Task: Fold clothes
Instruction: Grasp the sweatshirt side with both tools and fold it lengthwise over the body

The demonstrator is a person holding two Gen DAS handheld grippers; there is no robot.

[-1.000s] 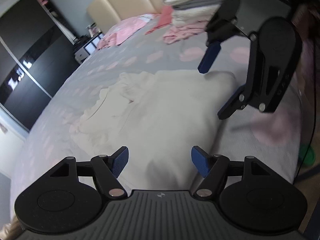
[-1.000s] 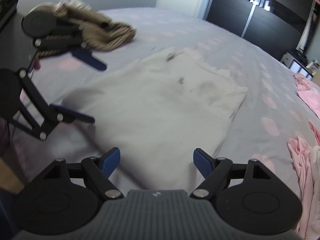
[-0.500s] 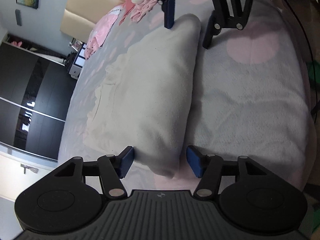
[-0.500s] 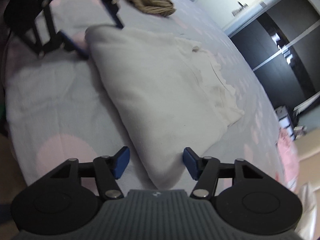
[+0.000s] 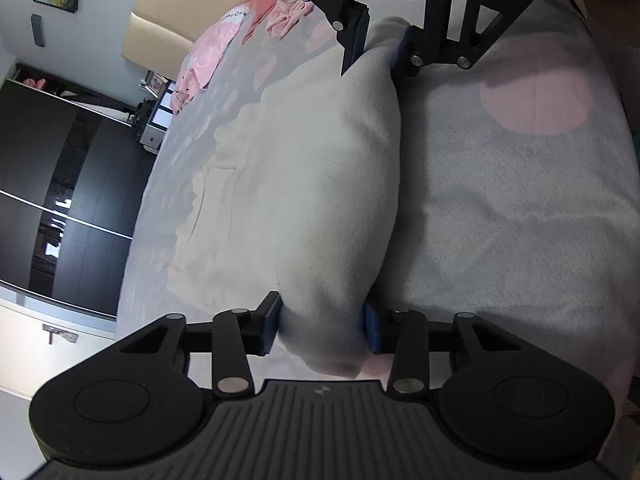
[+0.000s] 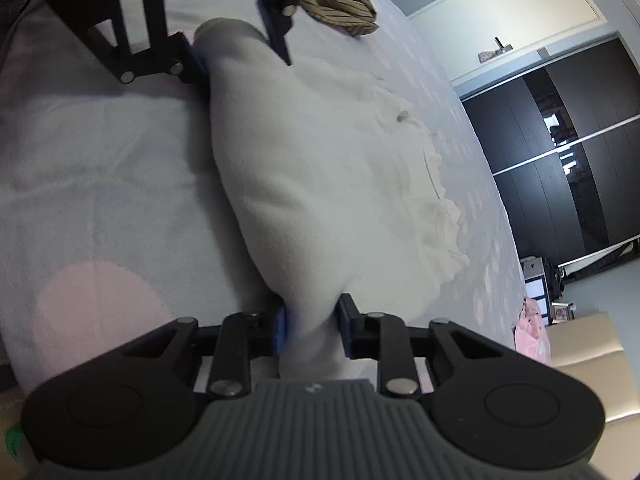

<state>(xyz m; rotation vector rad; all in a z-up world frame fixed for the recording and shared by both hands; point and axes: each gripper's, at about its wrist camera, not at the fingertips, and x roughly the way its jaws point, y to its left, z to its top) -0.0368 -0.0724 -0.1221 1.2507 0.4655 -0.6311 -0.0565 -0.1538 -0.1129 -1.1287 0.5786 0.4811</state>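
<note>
So the thick cream-white fleece garment (image 5: pixel 304 184) is laid flat on the bed's grey cover with pale pink spots (image 5: pixel 520 208), near its edge, already doubled over so a fat rounded fold runs along the near side. That fold is being pinched at both ends. The left hand-held gripper (image 5: pixel 322 326) has just been closing and its blue pads are pressed into one corner of the fold, fabric bulging between them. The right hand-held gripper (image 6: pixel 312 330) has been closing too and is squeezed onto the other corner, even narrower. Both ends are probably taken so the edge stays straight when lifted and carried over for the next fold. A brown striped garment (image 6: pixel 340 4) is left well off at the far side, pink clothes (image 5: pixel 224 44) up by the headboard.
</note>
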